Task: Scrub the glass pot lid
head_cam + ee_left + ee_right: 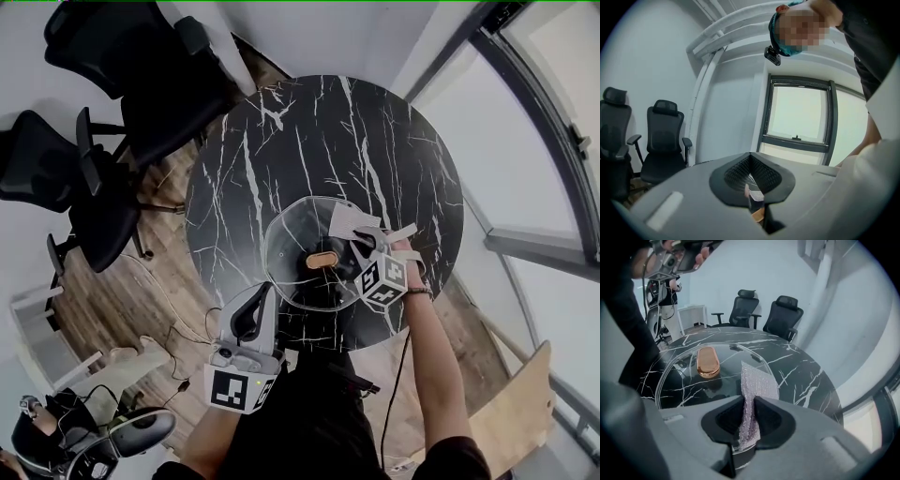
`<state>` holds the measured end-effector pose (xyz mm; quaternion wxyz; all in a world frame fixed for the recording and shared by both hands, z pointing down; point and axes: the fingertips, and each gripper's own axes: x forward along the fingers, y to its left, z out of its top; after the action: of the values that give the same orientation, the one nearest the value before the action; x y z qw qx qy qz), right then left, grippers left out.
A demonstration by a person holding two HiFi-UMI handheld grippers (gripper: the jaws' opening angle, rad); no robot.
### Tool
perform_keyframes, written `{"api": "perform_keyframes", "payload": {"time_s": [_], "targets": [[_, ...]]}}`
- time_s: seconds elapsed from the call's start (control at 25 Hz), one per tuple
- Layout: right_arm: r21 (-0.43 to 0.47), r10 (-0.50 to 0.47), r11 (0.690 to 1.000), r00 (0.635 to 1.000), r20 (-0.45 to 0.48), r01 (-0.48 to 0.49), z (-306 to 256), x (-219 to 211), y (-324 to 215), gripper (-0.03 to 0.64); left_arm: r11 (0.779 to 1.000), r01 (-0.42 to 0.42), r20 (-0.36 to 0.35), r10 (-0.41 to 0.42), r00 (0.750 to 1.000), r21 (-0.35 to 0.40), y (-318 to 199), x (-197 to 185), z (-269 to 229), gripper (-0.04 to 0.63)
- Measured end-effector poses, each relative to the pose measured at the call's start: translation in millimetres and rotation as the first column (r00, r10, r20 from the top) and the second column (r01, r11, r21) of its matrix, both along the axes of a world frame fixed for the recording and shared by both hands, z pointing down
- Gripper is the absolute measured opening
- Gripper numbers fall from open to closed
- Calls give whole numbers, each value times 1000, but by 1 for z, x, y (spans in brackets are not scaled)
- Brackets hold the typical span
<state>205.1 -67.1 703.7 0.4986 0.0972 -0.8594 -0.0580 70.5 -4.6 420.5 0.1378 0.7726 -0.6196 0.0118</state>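
The glass pot lid (pixel 291 234) lies flat on the round black tabletop (pixel 309 131), near the middle of the head view. Its shiny gold handle (pixel 322 260) sits on top of it. The right tool (pixel 749 416) is squeezed tight on a sparkly scrubbing cloth (pixel 757 380). The cloth reaches out over the right side of the lid, just beside the handle. I cannot tell if it touches the glass. The left tool (pixel 750 164) has its jaws together with nothing in them. It is at the lower left of the head view, by the near edge of the tabletop and away from the lid. Black chairs (pixel 122 47) stand at the upper left.
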Motion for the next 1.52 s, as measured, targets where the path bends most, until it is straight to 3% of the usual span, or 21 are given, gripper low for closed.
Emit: {"api": "perform_keyframes", "payload": {"time_s": [0.48, 0.96, 1.52], "targets": [[10, 21, 1000, 999, -48, -21, 2, 13, 25, 64, 999, 21, -3, -21, 1000, 36, 21, -10, -10, 2], [-9, 185, 983, 981, -55, -186, 3, 33, 57, 64, 999, 6, 5, -6, 1000, 34, 43, -18, -17, 2], [-51, 312, 947, 946, -92, -318, 2, 32, 103, 64, 999, -2, 4, 2, 1000, 50, 61, -32, -29, 2]]}}
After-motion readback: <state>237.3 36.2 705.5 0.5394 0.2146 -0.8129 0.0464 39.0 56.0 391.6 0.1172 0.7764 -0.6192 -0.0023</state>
